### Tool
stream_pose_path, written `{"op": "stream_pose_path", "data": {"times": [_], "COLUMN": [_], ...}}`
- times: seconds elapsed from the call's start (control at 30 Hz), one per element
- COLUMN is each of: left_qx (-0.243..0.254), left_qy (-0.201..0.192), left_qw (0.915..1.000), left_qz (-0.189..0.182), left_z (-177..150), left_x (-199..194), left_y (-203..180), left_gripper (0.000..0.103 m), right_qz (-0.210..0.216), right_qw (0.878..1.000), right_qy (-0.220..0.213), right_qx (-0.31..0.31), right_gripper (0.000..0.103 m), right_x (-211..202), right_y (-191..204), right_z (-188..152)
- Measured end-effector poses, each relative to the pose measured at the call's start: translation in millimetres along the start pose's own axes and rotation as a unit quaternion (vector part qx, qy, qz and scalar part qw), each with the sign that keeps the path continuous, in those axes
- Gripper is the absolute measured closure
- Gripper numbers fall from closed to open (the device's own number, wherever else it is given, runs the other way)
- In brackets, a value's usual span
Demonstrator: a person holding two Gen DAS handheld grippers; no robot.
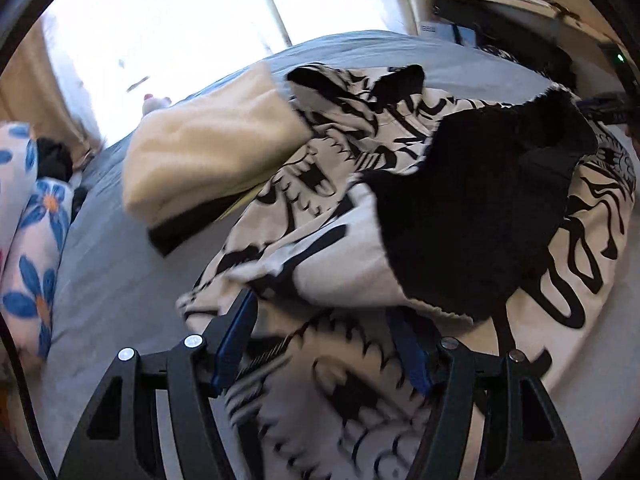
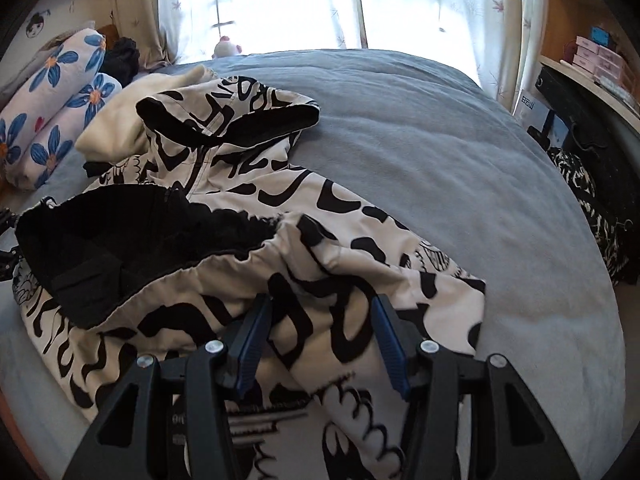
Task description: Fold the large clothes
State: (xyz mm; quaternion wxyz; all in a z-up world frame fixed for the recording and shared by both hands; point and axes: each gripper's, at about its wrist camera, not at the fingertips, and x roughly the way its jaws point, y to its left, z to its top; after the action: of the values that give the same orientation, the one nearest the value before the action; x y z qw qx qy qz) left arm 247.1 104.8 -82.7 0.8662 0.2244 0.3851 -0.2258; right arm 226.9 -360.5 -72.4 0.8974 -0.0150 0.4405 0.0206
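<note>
large white jacket with black graffiti print and black fleece lining (image 1: 328, 216) lies crumpled on the grey-blue bed cover (image 1: 120, 272), directly ahead of and under both sets of jaws. it is bunched, not spread; lining turned outward in one big black patch, so the fold proper looks not yet started — likely the garment is being arranged first.

left gripper (image 1: 326, 344): jaws parted, printed cloth between and beneath the blue pads; fabric drapes over the right-hand pad, but pads do not appear to press it. motion blur here.

right gripper (image 2: 322, 344): jaws parted, hanging over a ridge of printed cloth near the garment's near edge; cloth between the pads, no pinch visible. both point steeply down, suited to picking an edge off the bed.

cream folded fleece garment (image 1: 208, 148) sits beyond the left jaws, touching the jacket — probably set aside already. blue-flowered white pillows (image 2: 60, 100) far left of the jaws.
</note>
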Motion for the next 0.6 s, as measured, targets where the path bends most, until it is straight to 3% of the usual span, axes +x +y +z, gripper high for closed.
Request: {"op": "stream_pose_path", "data": {"times": [0.07,0.13,0.33,0.5,0.6], "left_qx": [-0.022,-0.079,-0.217,-0.265,-0.271], "left_qy": [0.003,0.006,0.041,0.078,0.084], "left_qw": [0.9997,0.9967,0.9743,0.9568,0.9524], "left_qz": [-0.008,-0.018,-0.044,-0.090,-0.111], "left_z": [9.9,21.5,34.7,28.4,26.9], "left_x": [10.2,24.2,68.4,98.3,107.3], "left_y": [1.8,16.6,60.3,79.5,83.2], "left_gripper": [0.038,0.038,0.038,0.038,0.037], "right_qz": [0.003,0.002,-0.006,0.023,0.039], "right_qw": [1.000,0.999,0.997,0.994,0.990], "right_qy": [0.002,0.011,0.044,0.067,0.075], "right_qx": [0.019,0.050,0.064,0.088,0.113], "right_gripper": [0.051,0.051,0.051,0.050,0.041], "right_x": [9.4,23.3,58.0,76.0,86.1], "right_y": [-2.0,-8.1,-20.9,-41.6,-54.8], "right_z": [6.9,15.3,30.3,37.0,37.1]}}
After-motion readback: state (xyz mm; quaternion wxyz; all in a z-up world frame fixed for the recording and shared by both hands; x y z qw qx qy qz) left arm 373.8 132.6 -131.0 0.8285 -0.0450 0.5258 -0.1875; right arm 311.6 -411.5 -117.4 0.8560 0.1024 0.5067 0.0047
